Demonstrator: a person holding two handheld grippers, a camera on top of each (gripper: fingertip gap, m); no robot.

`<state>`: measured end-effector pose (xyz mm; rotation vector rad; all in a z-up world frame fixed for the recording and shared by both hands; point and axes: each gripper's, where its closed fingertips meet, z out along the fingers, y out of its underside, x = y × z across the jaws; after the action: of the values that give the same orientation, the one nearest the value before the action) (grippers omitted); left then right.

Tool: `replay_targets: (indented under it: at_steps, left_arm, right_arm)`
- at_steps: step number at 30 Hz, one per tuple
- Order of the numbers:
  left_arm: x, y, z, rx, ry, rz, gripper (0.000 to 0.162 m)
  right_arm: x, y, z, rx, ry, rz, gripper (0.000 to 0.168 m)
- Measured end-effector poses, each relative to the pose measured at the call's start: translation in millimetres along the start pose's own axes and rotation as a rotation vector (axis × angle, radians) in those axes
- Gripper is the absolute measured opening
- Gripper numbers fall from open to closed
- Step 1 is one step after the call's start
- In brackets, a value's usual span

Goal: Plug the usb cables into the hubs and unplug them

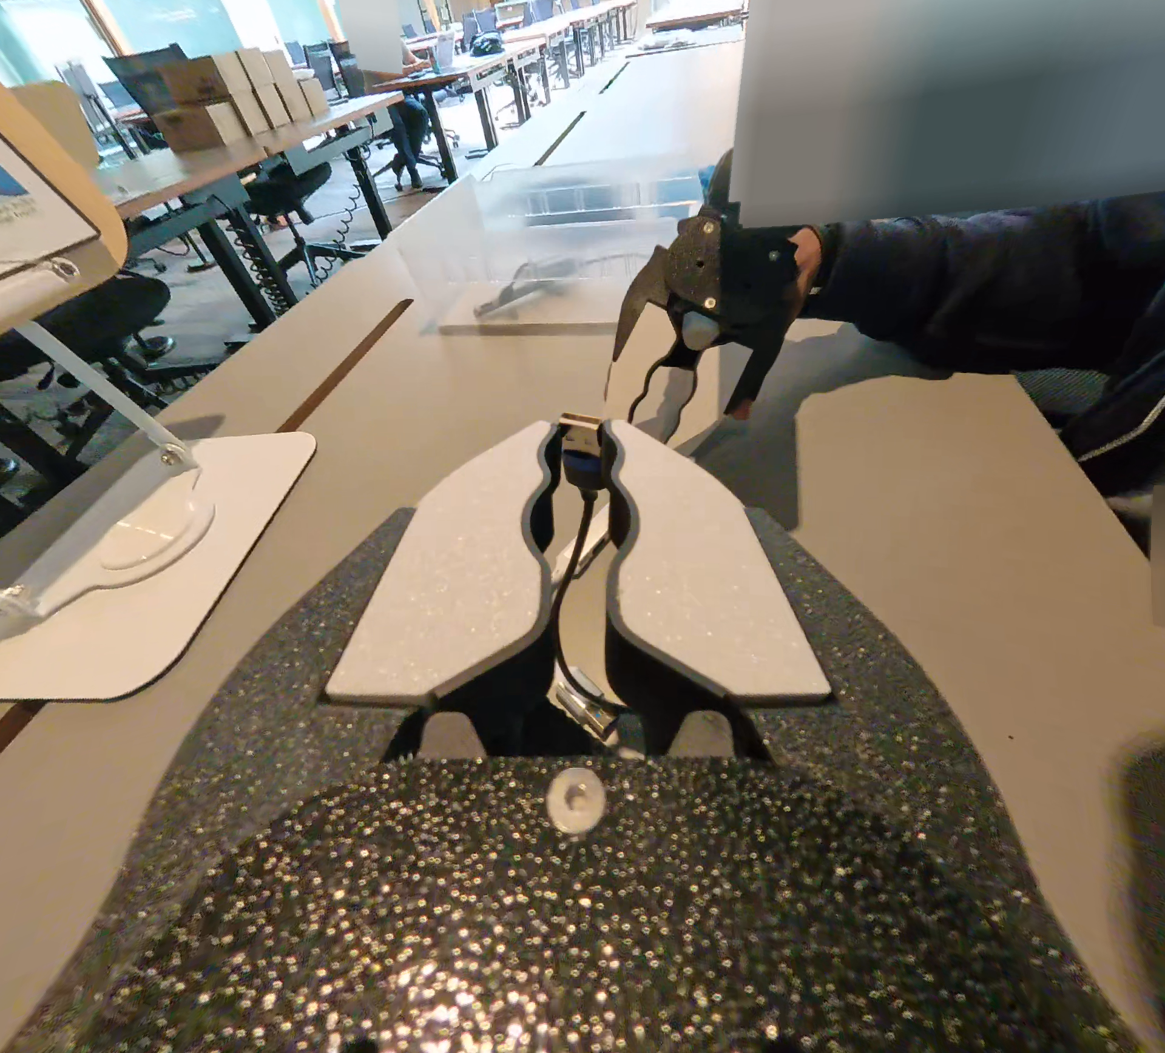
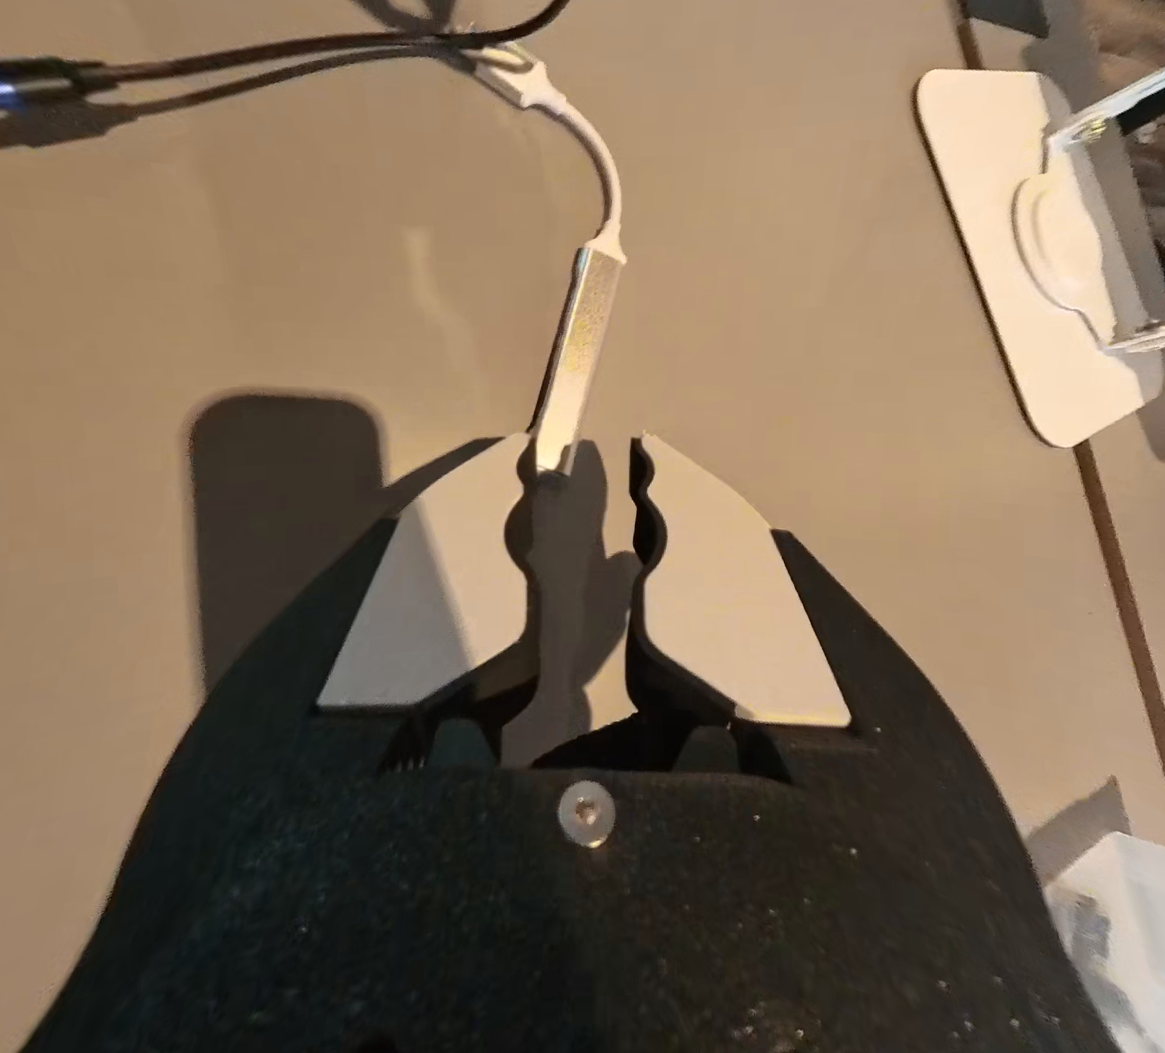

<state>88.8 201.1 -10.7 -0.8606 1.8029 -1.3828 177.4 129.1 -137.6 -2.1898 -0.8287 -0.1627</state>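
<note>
- A black USB plug (image 1: pixel 581 443) with a metal tip is pinched between the fingers of the left gripper (image 1: pixel 583 425), in the middle of the left wrist view.
- Its black cable (image 1: pixel 570 569) is seen running back between the fingers.
- The right gripper (image 2: pixel 583 446) is seen with its fingers a little apart; the near end of the silver hub (image 2: pixel 577 355) is touched by the left finger only.
- The hub is laid on the tan surface (image 2: pixel 252 241), in the middle of the right wrist view.
- A short white cord (image 2: pixel 605 165) is joined to the hub's far end.
- Two dark cables (image 2: pixel 284 55) are seen across the upper left.
- A white stand base (image 2: pixel 983 241) is placed at the right edge.
</note>
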Motion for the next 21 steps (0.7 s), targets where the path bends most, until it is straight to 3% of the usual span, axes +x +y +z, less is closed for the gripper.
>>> replay_targets:
  at_steps: [12, 21]
  left_arm:
    - [2, 3, 6, -0.021, -0.026, 0.002, 0.012]
    - [1, -10, -10, 0.001, -0.045, 0.017, 0.012]
  right_arm:
    - [-12, 7, 16, -0.012, -0.042, 0.011, 0.022]
    - [-9, 7, 17, -0.015, -0.061, 0.102, 0.014]
